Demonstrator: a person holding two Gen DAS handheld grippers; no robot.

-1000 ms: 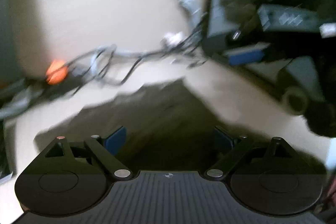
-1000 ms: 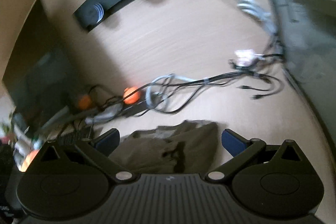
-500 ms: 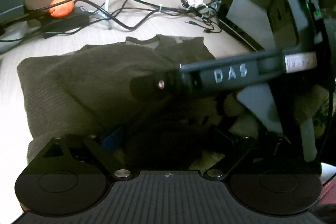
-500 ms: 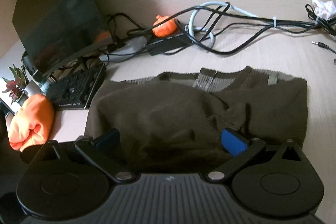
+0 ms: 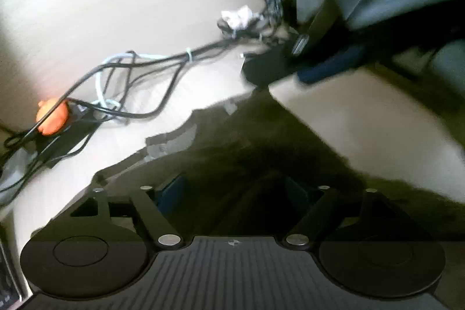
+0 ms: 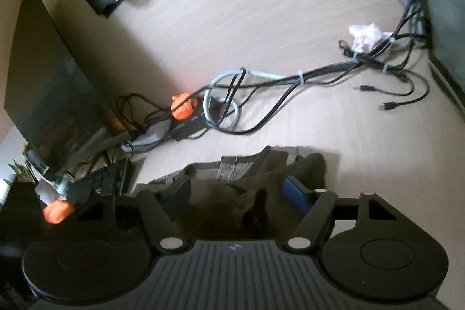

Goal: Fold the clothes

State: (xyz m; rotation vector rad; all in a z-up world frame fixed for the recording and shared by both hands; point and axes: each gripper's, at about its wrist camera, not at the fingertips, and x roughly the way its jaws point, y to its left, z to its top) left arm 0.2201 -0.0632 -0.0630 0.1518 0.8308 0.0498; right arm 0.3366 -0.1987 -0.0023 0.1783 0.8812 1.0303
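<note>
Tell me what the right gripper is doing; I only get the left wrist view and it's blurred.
Observer: The right gripper has the dark olive knitted garment bunched between its blue-padded fingers, which are closing. I can't tell whether they are pressing on it yet.
Operator: What's off to its left?
Observer: A dark flat monitor stands tilted at the table's left edge.
Operator: Any other clothes around?
Observer: Yes, an orange cloth bundle lies below that monitor, apart from the garment.
</note>
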